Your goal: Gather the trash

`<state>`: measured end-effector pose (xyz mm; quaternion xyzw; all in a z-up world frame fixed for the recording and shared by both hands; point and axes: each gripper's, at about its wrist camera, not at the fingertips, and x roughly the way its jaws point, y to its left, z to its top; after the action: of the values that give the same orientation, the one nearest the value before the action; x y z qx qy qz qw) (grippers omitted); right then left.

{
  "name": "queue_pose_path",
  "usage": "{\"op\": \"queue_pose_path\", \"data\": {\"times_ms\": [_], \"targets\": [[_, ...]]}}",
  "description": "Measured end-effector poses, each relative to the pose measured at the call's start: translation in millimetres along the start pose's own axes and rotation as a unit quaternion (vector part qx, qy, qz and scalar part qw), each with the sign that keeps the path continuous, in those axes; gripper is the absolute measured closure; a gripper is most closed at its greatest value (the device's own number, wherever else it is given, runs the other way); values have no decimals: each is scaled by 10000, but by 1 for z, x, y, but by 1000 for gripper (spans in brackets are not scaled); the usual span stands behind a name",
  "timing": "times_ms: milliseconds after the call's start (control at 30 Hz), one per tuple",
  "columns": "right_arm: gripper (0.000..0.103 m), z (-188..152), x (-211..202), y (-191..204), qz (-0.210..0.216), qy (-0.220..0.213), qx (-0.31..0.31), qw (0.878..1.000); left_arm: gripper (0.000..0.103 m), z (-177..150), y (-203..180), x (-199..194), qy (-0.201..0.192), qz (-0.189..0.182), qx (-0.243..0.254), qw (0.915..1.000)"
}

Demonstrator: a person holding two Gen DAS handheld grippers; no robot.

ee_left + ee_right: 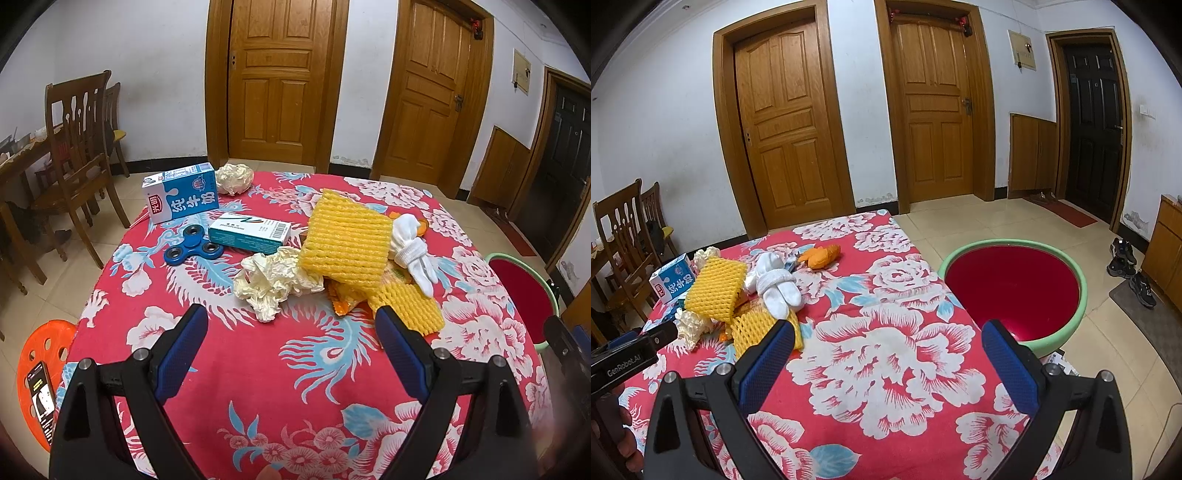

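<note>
On the red floral tablecloth (295, 369) lie a crumpled cream tissue (271, 282), two yellow foam fruit nets (345, 240) (410, 304), an orange snack wrapper (343, 299) and a second tissue ball (234, 178) at the far edge. My left gripper (291, 325) is open just short of the near tissue, nothing between its fingers. My right gripper (886, 343) is open above the cloth (886, 369), with the nearer foam net (757, 328) by its left finger. A red basin with a green rim (1015, 243) stands on the floor to the right of the table.
A blue milk carton (181, 192), a teal box (249, 234), a blue fidget spinner (194, 245), rolled white socks (410, 249) and an orange plush toy (822, 254) also lie on the table. Wooden chairs (77, 155) stand left, an orange stool (40, 354) with a phone below left.
</note>
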<state>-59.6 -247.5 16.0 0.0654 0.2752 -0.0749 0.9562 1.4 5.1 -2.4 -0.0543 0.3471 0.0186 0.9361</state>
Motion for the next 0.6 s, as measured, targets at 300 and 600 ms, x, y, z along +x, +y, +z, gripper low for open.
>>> {"op": "queue_pose_path", "data": {"times_ms": [300,600], "targets": [[0,0,1,0,8,24,13,10000,11,0,0,0,6,4,-6,10000],[0,-1,3,0,5,29,16,10000,11,0,0,1,10,3,-6,10000]]}}
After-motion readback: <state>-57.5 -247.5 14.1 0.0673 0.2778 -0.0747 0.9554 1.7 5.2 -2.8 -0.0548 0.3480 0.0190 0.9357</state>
